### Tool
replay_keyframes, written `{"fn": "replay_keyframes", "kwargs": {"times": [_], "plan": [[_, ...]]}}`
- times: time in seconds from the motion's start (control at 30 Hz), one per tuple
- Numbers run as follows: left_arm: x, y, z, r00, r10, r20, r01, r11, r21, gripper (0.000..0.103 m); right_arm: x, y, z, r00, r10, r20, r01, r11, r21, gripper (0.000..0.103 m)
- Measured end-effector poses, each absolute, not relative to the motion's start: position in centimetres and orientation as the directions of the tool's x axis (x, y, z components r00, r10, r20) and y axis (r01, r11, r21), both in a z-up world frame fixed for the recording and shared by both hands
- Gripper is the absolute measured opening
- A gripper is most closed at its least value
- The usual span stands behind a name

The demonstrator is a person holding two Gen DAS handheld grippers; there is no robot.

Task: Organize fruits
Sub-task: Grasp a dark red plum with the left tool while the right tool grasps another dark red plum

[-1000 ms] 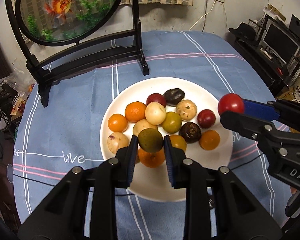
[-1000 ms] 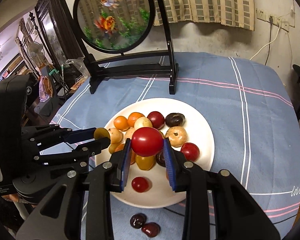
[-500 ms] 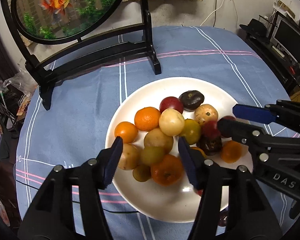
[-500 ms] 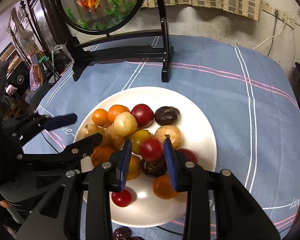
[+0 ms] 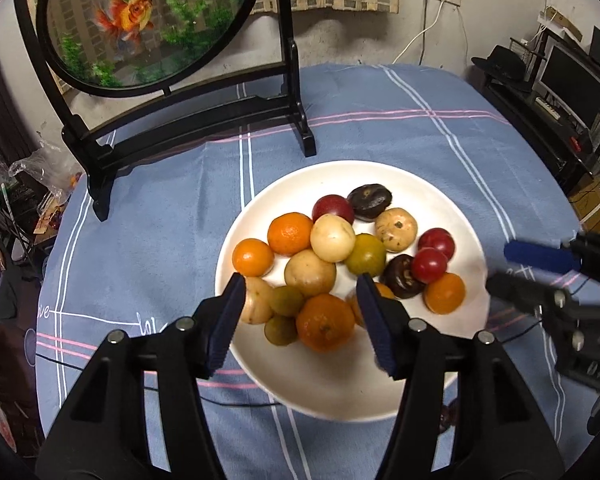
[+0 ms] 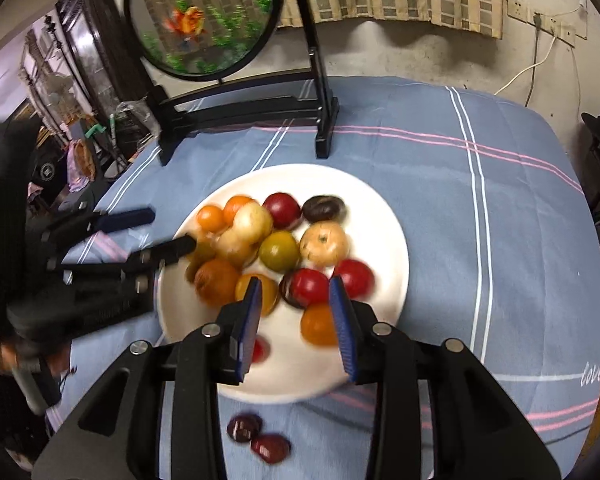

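A white plate (image 5: 432, 184) (image 6: 384, 216) on the blue tablecloth holds several small round fruits: orange, red, pale, green and dark ones. My left gripper (image 5: 302, 320) is open and empty just above the plate's near side, over a green fruit (image 5: 286, 300) and an orange one (image 5: 325, 322). It shows at the left of the right wrist view (image 6: 160, 228). My right gripper (image 6: 296, 320) is open and empty above the plate; a red fruit (image 6: 310, 286) (image 5: 429, 265) lies on the pile just beyond its fingertips. It shows at the right of the left wrist view (image 5: 524, 268).
A round fish picture in a black stand (image 5: 148, 20) (image 6: 204, 12) stands at the back of the table. Two dark red fruits (image 6: 258, 436) lie on the cloth in front of the plate. Furniture and clutter (image 5: 560, 80) surround the table.
Both grippers opened. The left let go of its green fruit and the right let go of its red fruit; both fruits now lie on the plate. Both grippers pulled back slightly.
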State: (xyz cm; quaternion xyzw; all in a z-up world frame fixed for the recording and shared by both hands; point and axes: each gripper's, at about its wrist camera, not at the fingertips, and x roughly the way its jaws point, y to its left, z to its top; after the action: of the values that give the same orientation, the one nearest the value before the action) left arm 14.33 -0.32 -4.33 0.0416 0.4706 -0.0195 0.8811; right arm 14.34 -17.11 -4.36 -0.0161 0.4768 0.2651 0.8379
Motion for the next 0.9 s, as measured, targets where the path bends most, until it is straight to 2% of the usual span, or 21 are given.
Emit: {"fn": "replay_keyframes", "kwargs": {"times": [0.17, 0.4, 0.77, 0.8, 0.9], "plan": [[11.3, 0.0, -3.6, 0.568, -0.008, -0.823, 0.074, 0.996, 0.041, 0.064, 9.5, -18.5, -5.5, 0.368, 0.43, -0.825, -0.493, 0.842, 0.219, 0.036], [6.0, 1.6, -5.2, 0.514, -0.031, -0.857, 0.052, 0.999, -0.005, 0.065, 4.5, -18.6, -10.4, 0.278, 0.339, -0.899, -0.533, 0.833, 0.149, 0.036], [0.9, 0.1, -9.6, 0.394, -0.085, -0.915, 0.085, 0.995, -0.055, 0.065, 4.3, -16.0, -13.6, 0.257, 0.298, -0.919, -0.594, 0.799, 0.093, 0.036], [0.7, -0.5, -9.8, 0.386, -0.094, -0.918, 0.096, 0.994, -0.061, 0.065, 4.4, -15.8, -13.6, 0.259, 0.3, -0.918, -0.596, 0.798, 0.093, 0.032], [0.7, -1.8, -9.8, 0.383, -0.108, -0.917, 0.124, 0.99, -0.065, 0.065, 4.4, -15.7, -13.3, 0.246, 0.307, -0.919, -0.601, 0.792, 0.103, 0.032]]}}
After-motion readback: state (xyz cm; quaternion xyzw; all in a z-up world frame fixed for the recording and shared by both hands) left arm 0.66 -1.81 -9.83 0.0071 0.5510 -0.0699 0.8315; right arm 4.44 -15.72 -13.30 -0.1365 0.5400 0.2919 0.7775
